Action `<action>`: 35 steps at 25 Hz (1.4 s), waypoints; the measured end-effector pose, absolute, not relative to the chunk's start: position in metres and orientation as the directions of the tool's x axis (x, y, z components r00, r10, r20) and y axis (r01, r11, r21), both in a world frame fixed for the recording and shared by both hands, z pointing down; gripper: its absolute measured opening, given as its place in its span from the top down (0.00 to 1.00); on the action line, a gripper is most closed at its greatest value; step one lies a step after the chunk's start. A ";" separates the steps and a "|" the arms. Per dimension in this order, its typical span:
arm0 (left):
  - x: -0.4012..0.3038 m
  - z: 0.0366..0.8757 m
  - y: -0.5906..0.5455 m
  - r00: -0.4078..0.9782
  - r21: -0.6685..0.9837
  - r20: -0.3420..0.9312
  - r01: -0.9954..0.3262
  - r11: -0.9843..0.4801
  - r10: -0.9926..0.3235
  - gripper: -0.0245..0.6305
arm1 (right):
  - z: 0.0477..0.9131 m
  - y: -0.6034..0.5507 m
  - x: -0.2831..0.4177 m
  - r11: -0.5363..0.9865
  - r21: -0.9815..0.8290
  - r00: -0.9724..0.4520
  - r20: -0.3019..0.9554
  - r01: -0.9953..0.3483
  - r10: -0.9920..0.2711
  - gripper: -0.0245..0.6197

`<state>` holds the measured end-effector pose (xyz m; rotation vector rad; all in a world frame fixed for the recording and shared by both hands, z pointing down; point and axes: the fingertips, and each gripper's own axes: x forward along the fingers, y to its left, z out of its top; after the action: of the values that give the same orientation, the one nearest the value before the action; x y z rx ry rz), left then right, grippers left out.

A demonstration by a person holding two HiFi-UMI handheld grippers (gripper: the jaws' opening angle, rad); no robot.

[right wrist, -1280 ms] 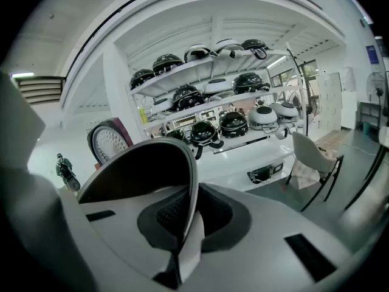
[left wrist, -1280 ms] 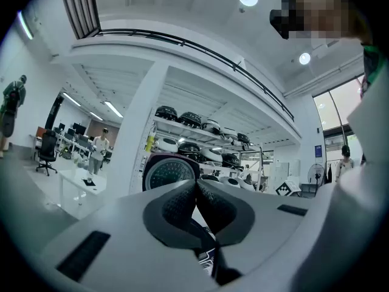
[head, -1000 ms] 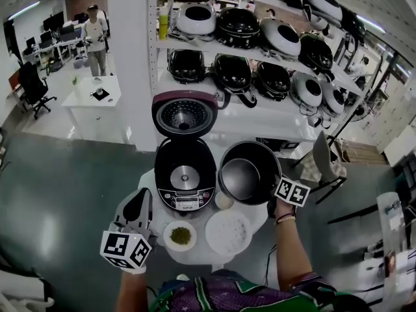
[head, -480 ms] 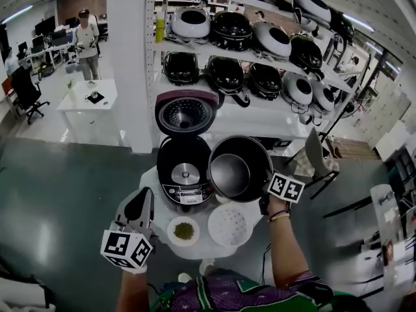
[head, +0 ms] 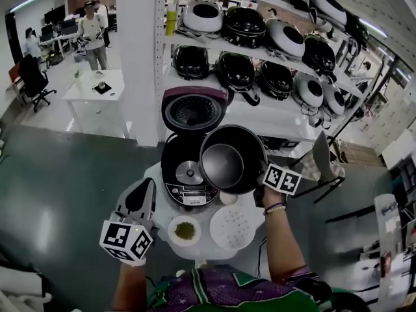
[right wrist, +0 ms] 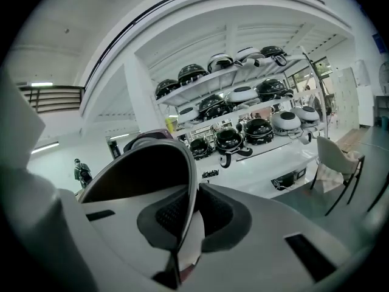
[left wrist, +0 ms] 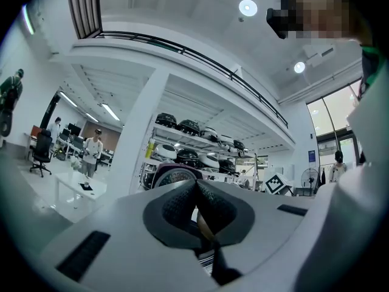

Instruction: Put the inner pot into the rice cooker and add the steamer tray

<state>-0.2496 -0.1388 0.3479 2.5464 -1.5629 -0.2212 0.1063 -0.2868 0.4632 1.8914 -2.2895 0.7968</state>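
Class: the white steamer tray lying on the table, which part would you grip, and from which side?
I'd take the steamer tray by its thin rim at the near right edge, coming down from above: it lies flat, its perforated middle offers nothing to pinch, and a bowl sits close on its left.

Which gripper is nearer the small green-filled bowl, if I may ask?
Left. The left gripper is just left of the bowl; the right gripper grips the inner pot farther up-right.
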 end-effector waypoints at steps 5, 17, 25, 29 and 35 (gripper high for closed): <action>-0.251 0.355 -0.150 0.421 0.180 -0.031 -0.890 -0.420 -0.906 0.93 | 0.468 -0.311 0.087 0.155 -0.362 -0.294 0.370 -0.919 -0.881 0.92; -0.263 0.376 -0.189 0.381 0.184 0.017 -0.910 -0.371 -0.925 0.93 | 0.486 -0.365 0.032 0.258 -0.350 -0.395 0.410 -0.900 -0.822 0.92; -0.267 0.387 -0.210 0.368 0.186 0.048 -0.917 -0.354 -0.929 0.93 | 0.510 -0.392 0.004 0.298 -0.354 -0.440 0.445 -0.886 -0.780 0.92; -0.269 0.393 -0.218 0.355 0.184 0.071 -0.923 -0.338 -0.932 0.93 | 0.520 -0.402 -0.006 0.315 -0.352 -0.457 0.465 -0.881 -0.758 0.92; -0.274 0.398 -0.226 0.339 0.187 0.096 -0.930 -0.318 -0.936 0.93 | 0.535 -0.415 -0.015 0.326 -0.341 -0.464 0.495 -0.881 -0.735 0.92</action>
<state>-0.2740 -0.2262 0.3977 2.3927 -1.6941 -0.0447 -0.0153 -0.4146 0.5351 1.4627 -2.3433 0.8466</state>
